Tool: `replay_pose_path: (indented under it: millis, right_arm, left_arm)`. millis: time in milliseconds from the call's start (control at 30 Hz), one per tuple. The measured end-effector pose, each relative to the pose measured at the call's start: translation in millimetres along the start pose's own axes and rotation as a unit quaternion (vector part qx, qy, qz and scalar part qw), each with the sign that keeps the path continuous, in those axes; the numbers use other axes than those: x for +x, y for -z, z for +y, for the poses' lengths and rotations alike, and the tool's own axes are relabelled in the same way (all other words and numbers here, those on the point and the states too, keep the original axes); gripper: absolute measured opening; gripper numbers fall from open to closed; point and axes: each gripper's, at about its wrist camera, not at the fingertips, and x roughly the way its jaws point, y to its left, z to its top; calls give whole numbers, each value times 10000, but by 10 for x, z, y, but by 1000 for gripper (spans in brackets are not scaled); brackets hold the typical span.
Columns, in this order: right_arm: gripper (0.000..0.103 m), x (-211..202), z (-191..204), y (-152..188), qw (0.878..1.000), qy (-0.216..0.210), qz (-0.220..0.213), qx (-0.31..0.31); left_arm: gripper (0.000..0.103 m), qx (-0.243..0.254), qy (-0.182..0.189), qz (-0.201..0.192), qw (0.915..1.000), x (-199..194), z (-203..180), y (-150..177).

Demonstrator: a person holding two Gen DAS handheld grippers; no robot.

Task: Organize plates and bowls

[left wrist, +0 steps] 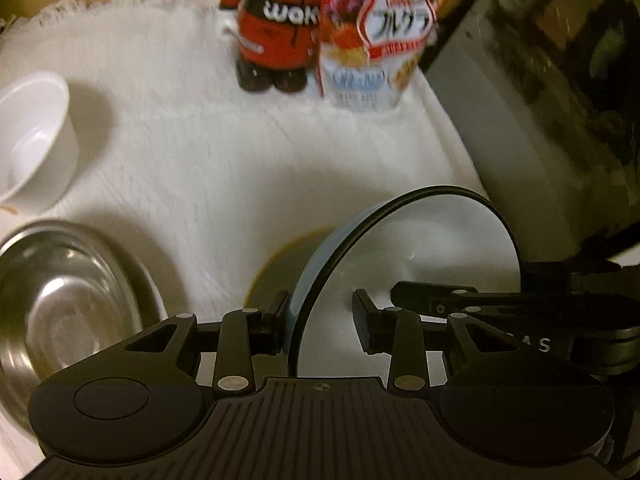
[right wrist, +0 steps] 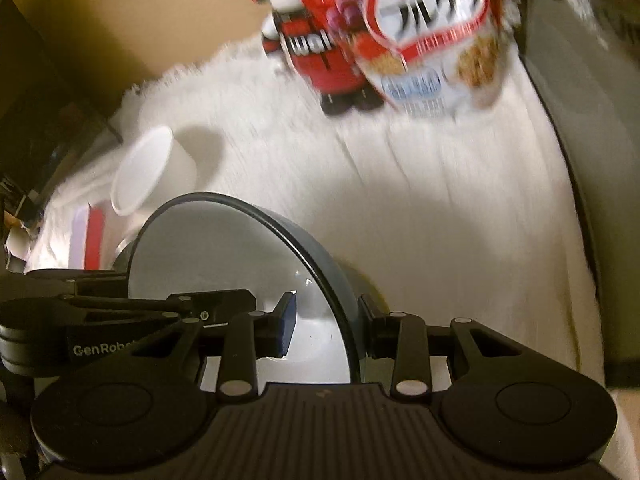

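Left tongs (left wrist: 322, 320): jaws spread, straddling the near rim of the blue bowl (left wrist: 420, 248), outer pad touching or nearly touching the wall, inner pad (left wrist: 366, 320) clear of the white inside. Not clamped. Bowl tilted, off the white cloth (left wrist: 240, 160) or just lifting; not certain which. Brownish patch under bowl, unidentified. Left of bowl: steel bowl (left wrist: 68, 304) on the cloth; beyond that, well left of bowl, white cup (left wrist: 36, 140). Behind bowl: figurine (left wrist: 276, 32), cereal box (left wrist: 372, 36), both blurred. Right tongs' fingers seen entering from right of bowl.

Right tongs (right wrist: 326, 328): jaws likewise spread over the bowl (right wrist: 224, 248) rim, opposite side; blue pad (right wrist: 286, 328) inside, gap visible. Loose. Cup (right wrist: 138, 172) behind-left of bowl; steel bowl hidden.

Progress, judged: early. Nothing stacked; three vessels apart; no plates visible. Remaining: grip bowl, nest or group.

Obscured: bowl's base, bowl's near rim behind tong bodies, grey appliance right of bowl cut off.
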Motion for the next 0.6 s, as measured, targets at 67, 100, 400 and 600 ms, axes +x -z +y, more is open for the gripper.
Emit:
replay_pose_path:
  millis: [67, 100, 400, 600]
  right_arm:
    - [35, 63, -32, 87, 9999, 54, 127, 17]
    - [35, 111, -48, 127, 9998, 80, 203, 37]
    - [34, 293, -52, 261, 9993, 68, 338, -119]
    - [34, 343, -29, 154, 9993, 79, 286, -244]
  left_arm:
    - [37, 125, -23, 57, 9999, 46, -31, 73]
    - [36, 173, -42, 91, 9998, 68, -37, 103]
    - [33, -36, -141, -94, 9999, 2, 122, 202]
    - [27, -234, -139, -311, 9991, -139, 265, 194]
